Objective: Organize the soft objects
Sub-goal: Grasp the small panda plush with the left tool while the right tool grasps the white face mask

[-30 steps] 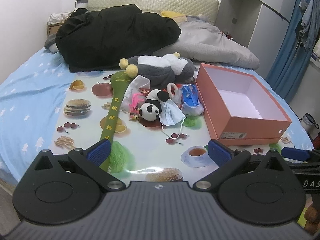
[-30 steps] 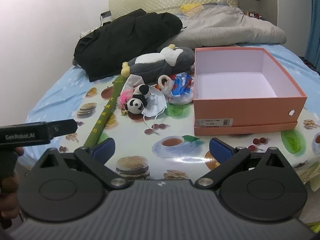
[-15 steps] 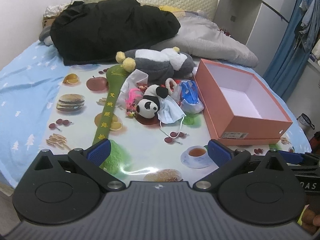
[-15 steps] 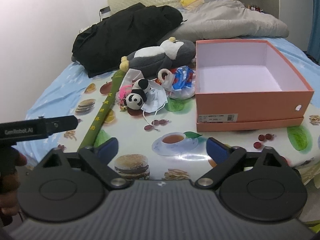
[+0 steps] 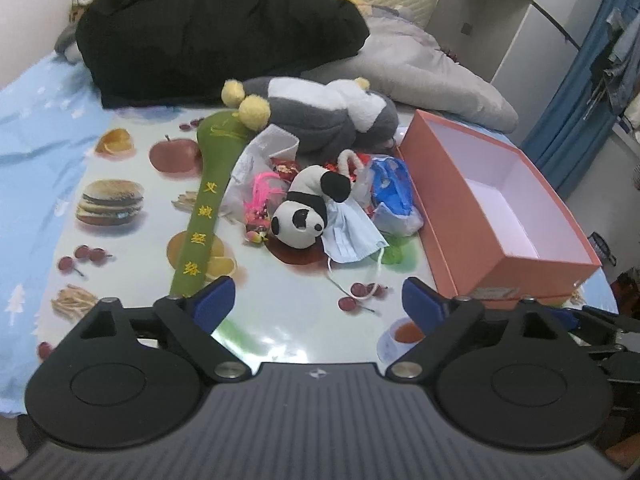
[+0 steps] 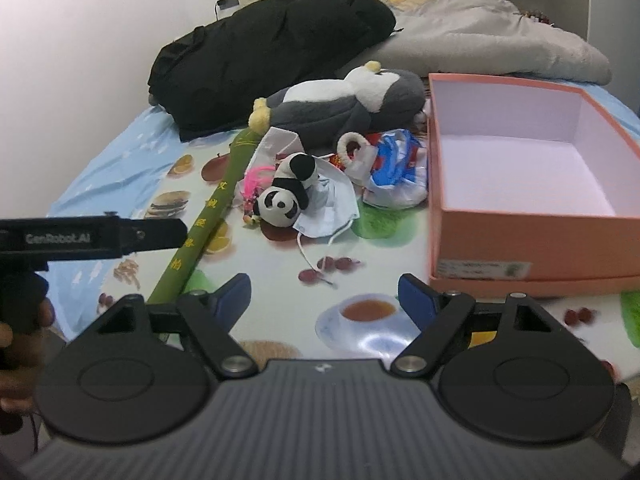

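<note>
A small panda plush (image 5: 306, 216) (image 6: 286, 196) lies in a pile on the fruit-print mat (image 5: 288, 320), on a blue face mask (image 5: 352, 236). Beside it are a long green padded stick (image 5: 204, 208) (image 6: 204, 220), a pink tassel (image 5: 260, 194), a blue-and-white plastic bag (image 5: 394, 196) (image 6: 394, 172) and a large grey-and-white plush (image 5: 324, 116) (image 6: 348, 100). An open, empty orange box (image 5: 500, 208) (image 6: 528, 172) stands to the right. My left gripper (image 5: 318, 302) and right gripper (image 6: 324, 292) are both open and empty, short of the pile.
A black coat (image 5: 216, 28) and a grey quilt (image 5: 432, 68) lie at the back of the bed. The blue sheet (image 5: 36, 148) runs off to the left. A cabinet (image 5: 492, 12) and blue curtain (image 5: 580, 100) stand to the right.
Both grippers have moved forward toward the pile, which looks larger now. Both stay open. No object has moved.
</note>
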`<move>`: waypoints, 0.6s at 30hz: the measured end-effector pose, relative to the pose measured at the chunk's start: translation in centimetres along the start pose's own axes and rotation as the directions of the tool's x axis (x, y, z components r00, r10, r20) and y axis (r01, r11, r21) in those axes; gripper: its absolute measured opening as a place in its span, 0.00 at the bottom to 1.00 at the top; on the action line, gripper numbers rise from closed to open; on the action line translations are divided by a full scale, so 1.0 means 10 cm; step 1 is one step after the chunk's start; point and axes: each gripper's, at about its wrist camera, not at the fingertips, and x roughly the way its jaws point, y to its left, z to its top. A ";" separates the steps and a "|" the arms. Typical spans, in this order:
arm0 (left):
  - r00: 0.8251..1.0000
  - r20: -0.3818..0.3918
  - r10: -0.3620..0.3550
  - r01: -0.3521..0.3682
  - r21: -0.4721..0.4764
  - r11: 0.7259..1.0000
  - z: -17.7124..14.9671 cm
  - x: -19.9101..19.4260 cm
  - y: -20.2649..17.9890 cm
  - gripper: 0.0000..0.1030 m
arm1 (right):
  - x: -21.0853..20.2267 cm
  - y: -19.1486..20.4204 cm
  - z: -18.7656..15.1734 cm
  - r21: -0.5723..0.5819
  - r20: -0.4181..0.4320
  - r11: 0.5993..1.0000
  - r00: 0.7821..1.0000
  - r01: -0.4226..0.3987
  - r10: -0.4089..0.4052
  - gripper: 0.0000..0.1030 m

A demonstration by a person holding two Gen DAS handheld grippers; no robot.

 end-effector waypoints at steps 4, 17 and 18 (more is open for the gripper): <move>1.000 -0.020 -0.015 0.014 -0.015 1.000 0.11 0.28 0.11 0.85 | 0.28 0.06 0.12 -0.041 -0.014 0.999 1.000 -0.008 0.007 0.80; 0.996 -0.077 -0.046 0.046 0.006 0.999 0.50 1.18 0.22 0.84 | 1.23 0.06 0.42 -0.160 -0.033 0.987 0.999 0.000 -0.005 0.79; 0.996 -0.080 -0.045 0.046 0.014 0.999 0.52 1.24 0.22 0.84 | 1.30 0.06 0.44 -0.168 -0.033 0.986 0.999 -0.001 -0.005 0.79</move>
